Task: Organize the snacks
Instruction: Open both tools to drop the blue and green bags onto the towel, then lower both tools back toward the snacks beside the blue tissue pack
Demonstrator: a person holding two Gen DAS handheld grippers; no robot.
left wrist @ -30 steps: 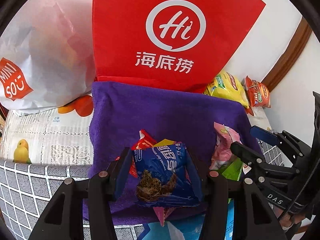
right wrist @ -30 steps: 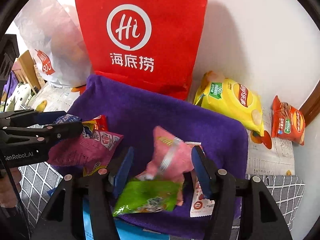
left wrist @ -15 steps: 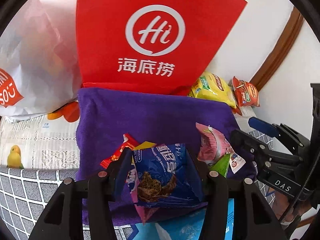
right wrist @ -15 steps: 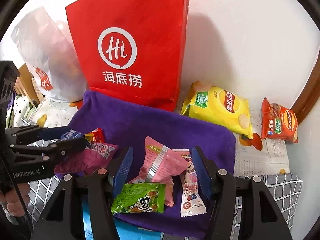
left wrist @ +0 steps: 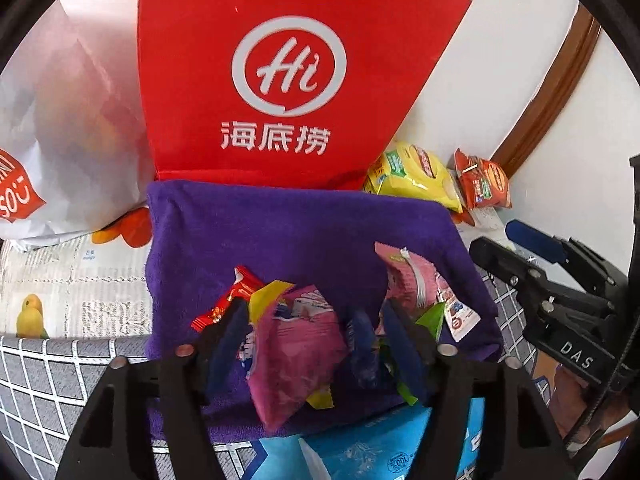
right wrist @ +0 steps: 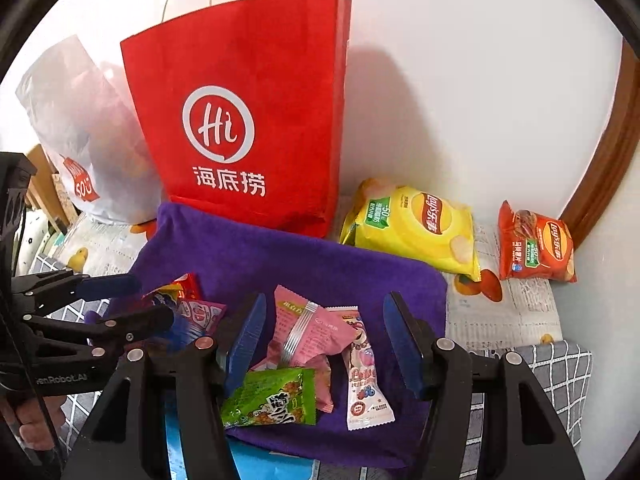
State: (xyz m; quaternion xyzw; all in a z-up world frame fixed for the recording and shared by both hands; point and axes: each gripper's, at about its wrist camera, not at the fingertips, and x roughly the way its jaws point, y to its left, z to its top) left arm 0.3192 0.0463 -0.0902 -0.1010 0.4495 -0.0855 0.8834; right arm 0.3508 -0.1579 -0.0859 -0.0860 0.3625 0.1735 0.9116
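- The left gripper [left wrist: 316, 344] sits low in the frame's centre, its jaws spread around a pink snack packet [left wrist: 294, 354] and a blue packet [left wrist: 362, 354]; whether either pad presses them cannot be told.
- The right gripper [right wrist: 324, 344] hangs with jaws spread wide over a pink wrapper [right wrist: 306, 332], a green packet [right wrist: 270, 398] and a white candy stick [right wrist: 364, 384], gripping nothing.
- All lie on a purple towel [right wrist: 288, 256] mid-frame.
- A red paper bag [right wrist: 248, 120] stands behind the towel; a yellow chip bag [right wrist: 416, 228] and an orange chip bag [right wrist: 536, 244] lie at right.

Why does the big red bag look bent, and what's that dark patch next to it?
Left wrist view: the fisheye lens bends the red paper bag. Right wrist view: the dark patch on the white wall is the bag's shadow.
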